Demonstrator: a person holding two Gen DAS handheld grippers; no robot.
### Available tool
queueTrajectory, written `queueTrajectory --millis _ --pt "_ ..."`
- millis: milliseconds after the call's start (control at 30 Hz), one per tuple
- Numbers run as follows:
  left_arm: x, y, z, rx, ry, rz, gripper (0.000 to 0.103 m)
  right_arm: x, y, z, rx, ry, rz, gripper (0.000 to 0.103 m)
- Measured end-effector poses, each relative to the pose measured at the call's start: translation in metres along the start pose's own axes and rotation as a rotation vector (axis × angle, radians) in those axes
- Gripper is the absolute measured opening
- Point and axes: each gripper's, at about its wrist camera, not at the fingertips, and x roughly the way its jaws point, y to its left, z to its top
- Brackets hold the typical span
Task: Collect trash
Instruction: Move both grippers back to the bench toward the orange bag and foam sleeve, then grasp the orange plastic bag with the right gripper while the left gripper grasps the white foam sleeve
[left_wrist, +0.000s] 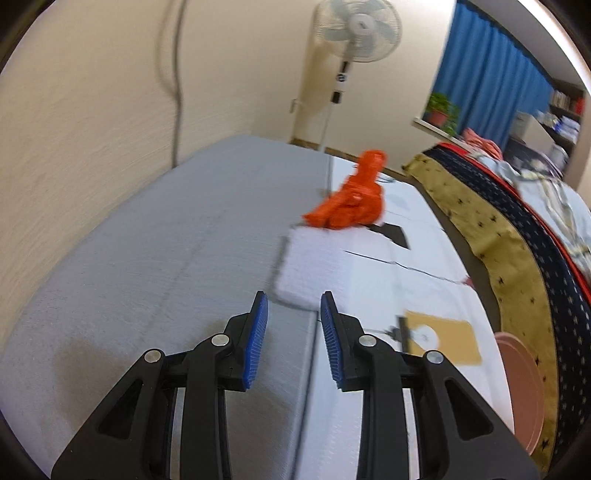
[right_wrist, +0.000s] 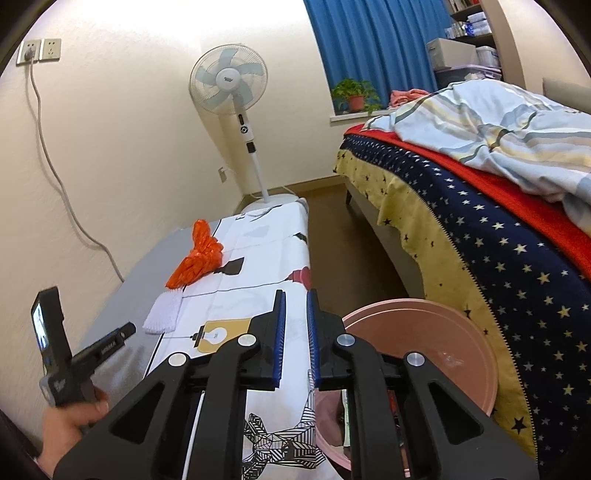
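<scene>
Blue pads fill the bottom of our left view, jaws parted and nothing between them, so our left gripper is released. Dead ahead of it, just past the fingertips, we have the white foam net lying flat on the table, right at the seam where the grey surface meets the printed cloth. Its long axis runs away from us, toward the orange plastic bag, which sits crumpled just beyond the net's far end, touching or nearly so.

Over on the right view, our right gripper shows a narrow gap, empty as well, and hangs at the table's near edge above the pink bin. From there the net lies off to its left, farther than from the other tool.

So we judge the left hand nearer: a straight push forward, jaws across the net's width.
</scene>
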Motion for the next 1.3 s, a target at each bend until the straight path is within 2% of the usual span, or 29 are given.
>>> queueTrajectory --millis 200,267,433,500,533,567,600,633,700,800,900,967,1067,1167,1300 --pt "0.017 0.004 0.009 -0.014 0.038 -0.011 0.041 0.014 0.01 0.006 -0.014 0.028 0.034 0.014" --pt "0.023 0.001 0.012 -0.004 0.047 -0.02 0.044 0.021 0.015 0.01 -0.027 0.036 0.041 0.017" --pt "0.041 0.0 0.016 -0.02 0.089 -0.024 0.045 0.046 0.034 0.023 -0.07 0.051 0.076 0.018" --pt "0.044 0.0 0.016 -0.019 0.1 -0.023 0.044 0.057 0.042 0.03 -0.086 0.06 0.095 0.026" --pt "0.047 -0.002 0.017 -0.009 0.107 -0.023 0.044 0.065 0.048 0.035 -0.088 0.065 0.111 0.035" --pt "0.049 -0.003 0.017 0.001 0.116 -0.019 0.044 0.072 0.052 0.039 -0.088 0.07 0.126 0.04" --pt "0.052 -0.003 0.018 0.007 0.124 -0.019 0.044 0.078 0.057 0.042 -0.089 0.073 0.139 0.041" --pt "0.055 -0.004 0.018 0.008 0.137 -0.026 0.042 0.084 0.062 0.045 -0.092 0.077 0.153 0.043" --pt "0.061 -0.004 0.018 0.005 0.164 -0.043 0.023 0.103 0.077 0.053 -0.103 0.088 0.179 0.046" --pt "0.062 -0.002 0.019 0.0 0.155 -0.041 0.012 0.129 0.097 0.06 -0.115 0.113 0.216 0.053" --pt "0.058 0.006 0.026 -0.02 0.128 0.021 0.011 0.165 0.119 0.064 -0.123 0.154 0.251 0.059" --pt "0.056 0.016 0.03 -0.049 0.117 0.067 0.011 0.187 0.131 0.065 -0.133 0.181 0.259 0.066" --pt "0.052 0.03 0.033 -0.084 0.101 0.137 0.011 0.222 0.146 0.061 -0.145 0.231 0.263 0.072" --pt "0.051 0.036 0.036 -0.085 0.093 0.166 0.011 0.253 0.157 0.058 -0.157 0.26 0.244 0.081" --pt "0.054 0.034 0.036 -0.065 0.097 0.166 0.01 0.286 0.168 0.056 -0.135 0.305 0.237 0.083"
